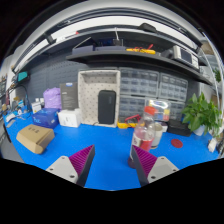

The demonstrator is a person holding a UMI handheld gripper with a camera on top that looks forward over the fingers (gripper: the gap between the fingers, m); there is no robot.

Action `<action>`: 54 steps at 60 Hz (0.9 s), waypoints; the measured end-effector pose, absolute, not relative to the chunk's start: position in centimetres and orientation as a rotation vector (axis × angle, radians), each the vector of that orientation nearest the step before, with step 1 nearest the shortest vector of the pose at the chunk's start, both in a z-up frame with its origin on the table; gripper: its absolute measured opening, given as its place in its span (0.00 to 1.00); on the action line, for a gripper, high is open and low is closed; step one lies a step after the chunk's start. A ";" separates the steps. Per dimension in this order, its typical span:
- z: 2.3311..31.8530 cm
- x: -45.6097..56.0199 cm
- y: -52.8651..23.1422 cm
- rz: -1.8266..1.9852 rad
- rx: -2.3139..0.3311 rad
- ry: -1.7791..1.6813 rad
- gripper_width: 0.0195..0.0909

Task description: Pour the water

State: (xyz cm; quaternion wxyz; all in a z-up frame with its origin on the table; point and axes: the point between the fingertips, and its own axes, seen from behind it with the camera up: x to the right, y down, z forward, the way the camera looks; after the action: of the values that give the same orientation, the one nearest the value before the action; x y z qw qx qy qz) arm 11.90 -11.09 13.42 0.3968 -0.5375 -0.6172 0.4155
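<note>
A clear plastic bottle (146, 131) with a red label stands upright on the blue table (100, 150), just ahead of my right finger. Behind it stands a clear cup-like container (158, 112) with a red top. My gripper (110, 163) is open, its purple pads (78, 160) wide apart with only bare blue tabletop between them. The bottle sits beyond the right fingertip, not between the fingers.
A cardboard box (35, 138) lies at the left, with a blue box (44, 118) and a white box (69, 118) behind it. A white cabinet with a blue panel (100, 100) stands at the back. A green plant (205, 112) is at the right. A shelf (125, 50) runs overhead.
</note>
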 end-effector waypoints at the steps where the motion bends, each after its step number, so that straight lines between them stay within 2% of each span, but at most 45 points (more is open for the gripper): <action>1: 13.1 12.0 -10.6 1.040 -1.371 -1.558 0.77; 11: 10.3 11.8 -4.6 0.966 -1.452 -1.497 0.77; 21: 9.0 8.8 -0.9 0.949 -1.468 -1.466 0.76; 43: 7.9 1.1 -2.4 1.049 -1.381 -1.508 0.78; 52: 7.7 -0.3 -2.0 1.046 -1.350 -1.453 0.63; 53: 7.7 -0.4 -1.9 1.047 -1.354 -1.440 0.53; 54: 7.8 -0.4 -1.9 1.059 -1.358 -1.429 0.53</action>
State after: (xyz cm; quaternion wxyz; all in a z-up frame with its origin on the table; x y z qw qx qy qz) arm -0.41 -1.88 7.79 0.4366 -0.5458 -0.5746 0.4258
